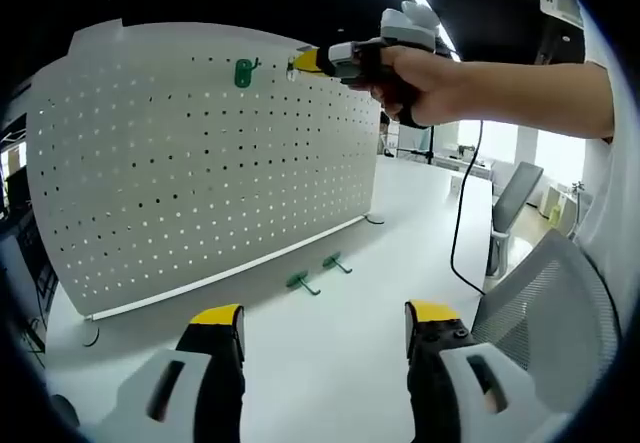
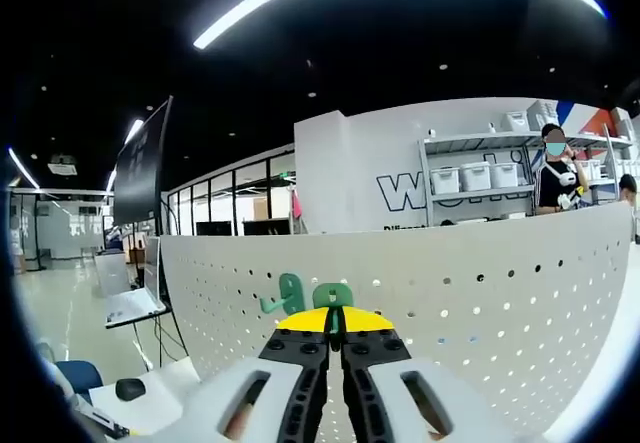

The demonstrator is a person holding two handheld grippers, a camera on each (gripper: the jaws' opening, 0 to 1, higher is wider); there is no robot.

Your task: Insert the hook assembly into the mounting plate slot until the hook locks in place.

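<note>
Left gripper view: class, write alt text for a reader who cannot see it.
A hand holds the right hand-held gripper near the top of an upright white pegboard, just beside a green hook mounted there. Two more green hooks lie on the white table below. The left hand-held gripper is open in the foreground.

The pegboard (image 1: 200,153) looks like matt white painted sheet, smooth between its holes. The green hooks (image 1: 303,282) low centre have a plastic-like sheen. The desk (image 1: 330,333) is smooth, faintly glossy white. At lower right, the chair back (image 1: 560,313) is grey woven mesh
</note>
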